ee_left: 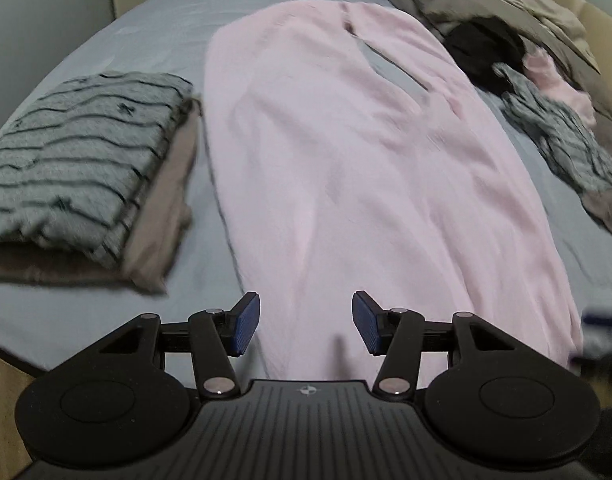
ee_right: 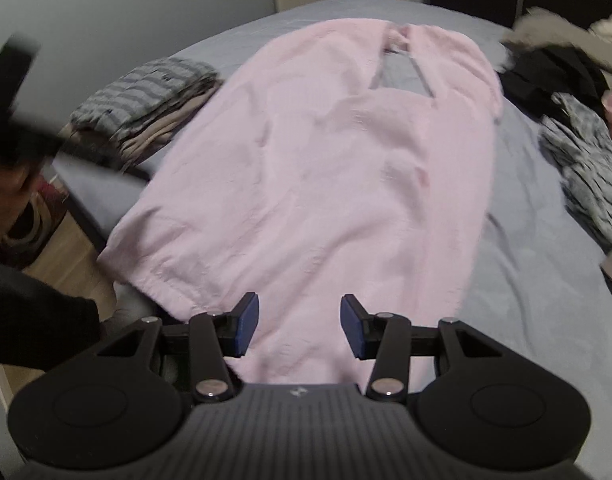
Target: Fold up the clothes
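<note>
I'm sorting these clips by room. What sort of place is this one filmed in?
Most likely a bedroom at home: a wide bed with a grey sheet, a pink fleecy garment spread flat on it, a folded grey striped top on one side, and a heap of unfolded clothes on the other.

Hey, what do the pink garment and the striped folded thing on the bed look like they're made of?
Pink garment: seems a soft, matte fleece or brushed knit; its surface looks fuzzy and drapes limply, though blur leaves this open. Striped folded piece: probably a fuzzy grey knit with thin dark wavy lines, its nap looking brushed at the edges.
</note>
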`<state>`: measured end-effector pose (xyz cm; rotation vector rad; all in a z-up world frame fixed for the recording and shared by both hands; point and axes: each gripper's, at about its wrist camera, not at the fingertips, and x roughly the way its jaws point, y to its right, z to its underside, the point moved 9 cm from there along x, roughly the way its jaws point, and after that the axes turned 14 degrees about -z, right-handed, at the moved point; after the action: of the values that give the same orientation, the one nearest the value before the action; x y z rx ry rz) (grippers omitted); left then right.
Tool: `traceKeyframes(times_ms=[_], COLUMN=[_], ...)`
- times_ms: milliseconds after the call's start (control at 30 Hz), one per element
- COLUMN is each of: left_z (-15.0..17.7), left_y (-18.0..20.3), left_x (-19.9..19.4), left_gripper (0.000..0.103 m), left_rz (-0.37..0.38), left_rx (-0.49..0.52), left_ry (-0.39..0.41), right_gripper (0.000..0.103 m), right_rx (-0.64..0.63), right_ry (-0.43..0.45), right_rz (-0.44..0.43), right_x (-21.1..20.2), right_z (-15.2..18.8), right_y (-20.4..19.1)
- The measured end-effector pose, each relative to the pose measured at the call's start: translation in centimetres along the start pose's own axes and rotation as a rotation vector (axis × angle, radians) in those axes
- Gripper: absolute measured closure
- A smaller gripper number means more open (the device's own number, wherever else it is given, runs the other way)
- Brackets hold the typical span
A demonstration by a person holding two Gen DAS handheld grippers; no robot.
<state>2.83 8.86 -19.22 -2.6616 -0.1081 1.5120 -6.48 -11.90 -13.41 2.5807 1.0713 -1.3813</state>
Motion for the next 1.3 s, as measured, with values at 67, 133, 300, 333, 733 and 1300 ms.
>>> traceKeyframes(times_ms=[67,133,300,333,733,1300], left_z=[-1.3,-2.2,-3.4,-3.6,-4.1,-4.3], left_y=[-0.8,-1.5,-2.0,-2.1,-1.9,-4.1], left_x=[0.5,1.2,3.2,3.7,6.0,6.8], left_gripper=[0.053,0.053,0.054,0.054,0.069,0.069], left_rz=[-0.018,-0.037,-0.014,-0.002,0.047,0.032], left_rx=[0.007,0.028,0.038,0.027,-0.007,-0.074], left_ry=[-0.002,-0.008,-0.028,-0.037,-0.095,-0.103], right_gripper=[0.054,0.054,0.054,0.055,0.069,0.097], right_rx=[-0.041,-0.086,-0.198,-0.217,-0.526,-0.525], right_ry=[0.006,0.015,0.019,0.016,-0.097,-0.134], right_rz=[-0.013,-0.033,-0.078,-0.082,0.045,0.019], right_x=[1.2,2.6,6.4,7.0,13.8,11.1], right_z=[0.0,-0.1,-0.3,-0.3,0.5,3.4], right_y=[-2.1,-4.7,-10.9,-11.9,-17.1,-16.4])
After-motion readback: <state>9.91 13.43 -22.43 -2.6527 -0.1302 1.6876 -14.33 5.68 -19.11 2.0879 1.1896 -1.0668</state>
